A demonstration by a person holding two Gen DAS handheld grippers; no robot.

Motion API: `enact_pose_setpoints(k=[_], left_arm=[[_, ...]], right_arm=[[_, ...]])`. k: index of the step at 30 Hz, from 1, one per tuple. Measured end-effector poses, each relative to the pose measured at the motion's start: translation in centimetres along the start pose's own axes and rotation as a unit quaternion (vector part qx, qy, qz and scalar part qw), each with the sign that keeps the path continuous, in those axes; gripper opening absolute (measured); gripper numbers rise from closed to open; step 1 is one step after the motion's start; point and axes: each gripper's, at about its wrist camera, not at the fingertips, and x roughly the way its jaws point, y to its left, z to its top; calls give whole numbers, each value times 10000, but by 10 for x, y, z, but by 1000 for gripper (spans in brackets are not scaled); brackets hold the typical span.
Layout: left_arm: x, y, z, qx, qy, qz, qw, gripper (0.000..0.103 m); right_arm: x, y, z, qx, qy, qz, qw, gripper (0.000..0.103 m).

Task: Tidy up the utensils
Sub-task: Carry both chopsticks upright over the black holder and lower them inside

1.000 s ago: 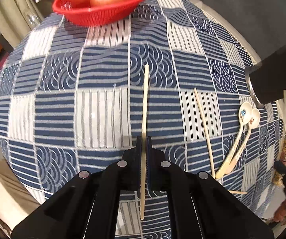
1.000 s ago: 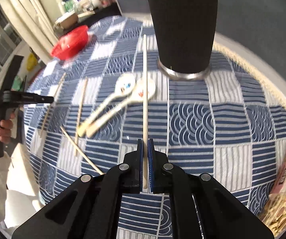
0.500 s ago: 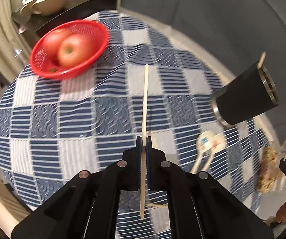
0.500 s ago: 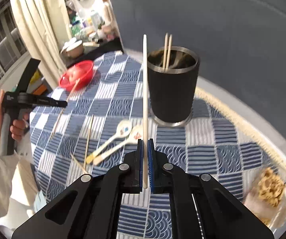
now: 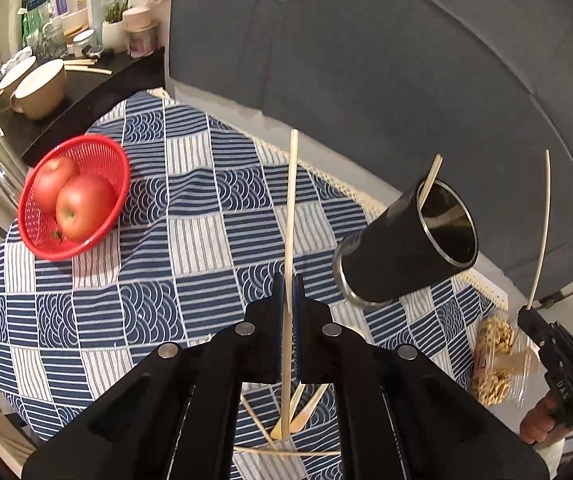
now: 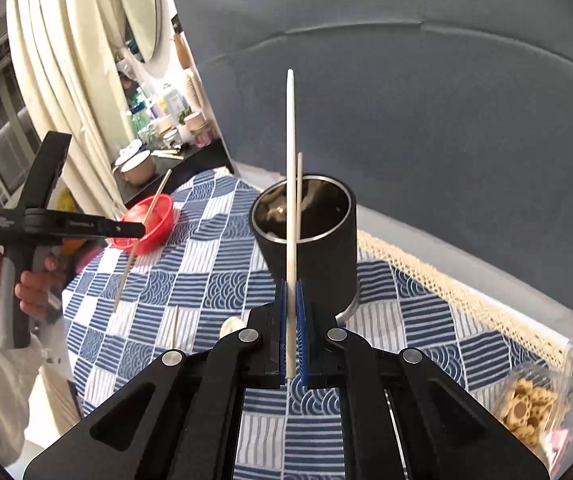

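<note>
Claws (image 5: 288, 292) (image 6: 293, 300) — each clamping one chopstick (image 5: 291, 200) (image 6: 290, 160)

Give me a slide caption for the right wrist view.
Right gripper holds a white chopstick before the black cup.

Left gripper (image 5: 288, 280): jaws closed, held aloft, angled downward | right gripper (image 6: 294, 292): jaws closed, held aloft, angled downward | left hand (image 6: 26, 280): wrapped round grip, pale sleeve
</note>
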Motion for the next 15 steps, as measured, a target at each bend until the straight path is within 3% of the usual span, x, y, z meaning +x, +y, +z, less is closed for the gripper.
enact_pose_setpoints(k=[5, 11, 15], left_arm=[[-4, -12, 18, -39, -147, -277, 9995, 4], [-14, -36, 41, 360, -470, -115, 9982, 4], [-19, -56, 53, 768, -634, -360, 9944, 4]], right_arm=[[8, -14, 10, 118, -173, 175, 9996, 5], [18, -20, 20, 55, -275, 107, 9995, 5], [29, -27, 26, 157, -298, 291, 9990, 5]])
